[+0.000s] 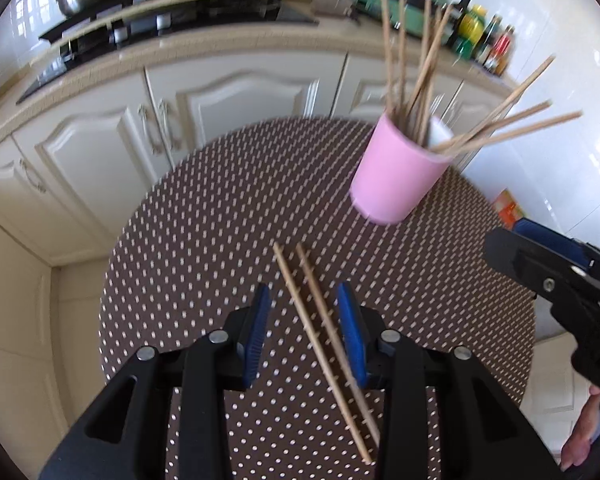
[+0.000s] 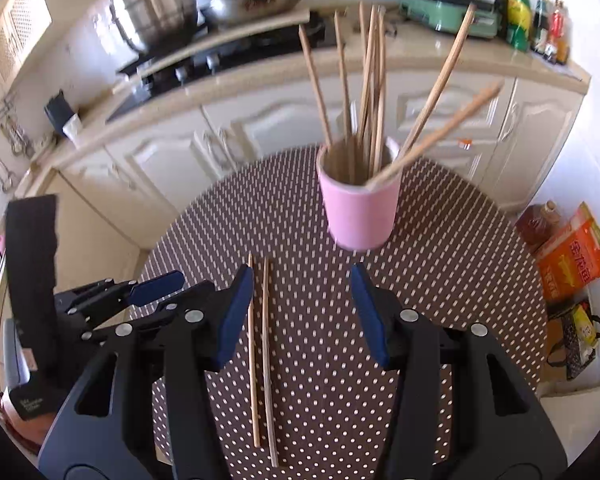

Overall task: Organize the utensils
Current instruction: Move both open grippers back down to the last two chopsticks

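Two chopsticks point(image 1: 320, 332) lie on the bench point(image 1: 204, 240) near the pink cup point(image 1: 396, 176) — left hand-held gripper point(image 1: 306, 334) released, straddling them. Centre both before clenching; right hand-held gripper point(image 2: 302, 316) released too.

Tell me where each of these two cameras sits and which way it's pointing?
Left wrist view: sits on the left claw, looking down along its fingers at two loose chopsticks on the dotted table; the right claw and a hand show at the right edge.
Right wrist view: sits on the right claw, looking down at the same chopsticks; the left claw shows at left.
Both share the table, chopsticks, pink cup and kitchen counter.
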Demonstrator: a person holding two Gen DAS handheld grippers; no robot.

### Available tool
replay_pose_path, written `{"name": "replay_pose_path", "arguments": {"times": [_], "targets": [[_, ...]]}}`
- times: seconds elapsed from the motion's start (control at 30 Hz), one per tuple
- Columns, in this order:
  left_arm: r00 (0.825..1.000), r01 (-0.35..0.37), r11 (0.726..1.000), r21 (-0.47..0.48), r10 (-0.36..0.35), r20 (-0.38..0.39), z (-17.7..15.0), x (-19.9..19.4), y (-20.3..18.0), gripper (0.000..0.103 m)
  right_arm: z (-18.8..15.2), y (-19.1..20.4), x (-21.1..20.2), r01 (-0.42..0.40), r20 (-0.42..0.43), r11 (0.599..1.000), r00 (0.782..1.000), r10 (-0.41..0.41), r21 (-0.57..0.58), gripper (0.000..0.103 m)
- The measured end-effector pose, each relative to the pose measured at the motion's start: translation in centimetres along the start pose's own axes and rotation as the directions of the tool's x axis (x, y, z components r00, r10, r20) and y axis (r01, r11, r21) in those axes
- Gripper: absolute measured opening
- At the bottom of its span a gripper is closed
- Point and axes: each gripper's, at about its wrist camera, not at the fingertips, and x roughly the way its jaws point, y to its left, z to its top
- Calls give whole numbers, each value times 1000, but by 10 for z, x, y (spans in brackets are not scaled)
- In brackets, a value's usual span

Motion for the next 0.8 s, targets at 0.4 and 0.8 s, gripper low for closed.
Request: {"name": "replay_pose_path", "arguments": {"times": [0.4,0.8], "targets": [[974,-57,998,0,55,-220,-15,71,-1,35,-23,-14,57,-45,-183,999,982,48,18,50],[956,-94,995,43,102,-274,-5,95,-18,17,-20,-15,74,-69,-234,998,970,69,12,50]]}}
